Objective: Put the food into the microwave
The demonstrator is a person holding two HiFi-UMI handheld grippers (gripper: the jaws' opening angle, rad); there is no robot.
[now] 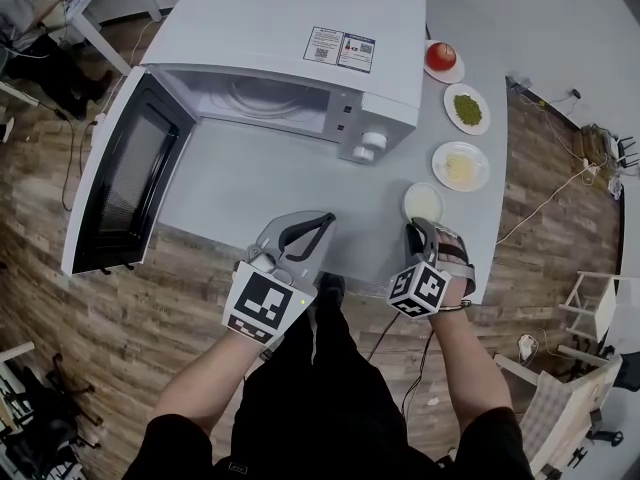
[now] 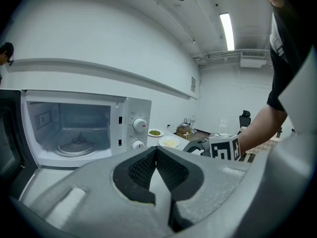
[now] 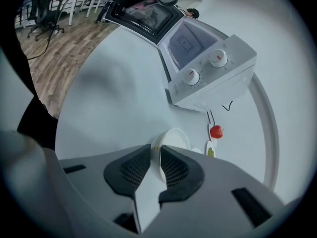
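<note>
The white microwave stands at the back of the grey table, its door swung wide open to the left and the glass turntable bare. A small white bowl with pale contents sits near the table's front edge. My right gripper reaches down onto its near side. In the right gripper view the bowl's rim stands between the two pads, which are shut on it. My left gripper hovers over the front edge, shut, its pads meeting with nothing between them.
Three plates line the table's right side: a tomato at the back, green food in the middle, yellowish food nearest the bowl. The open door overhangs the table's left edge. A person sits at the far left.
</note>
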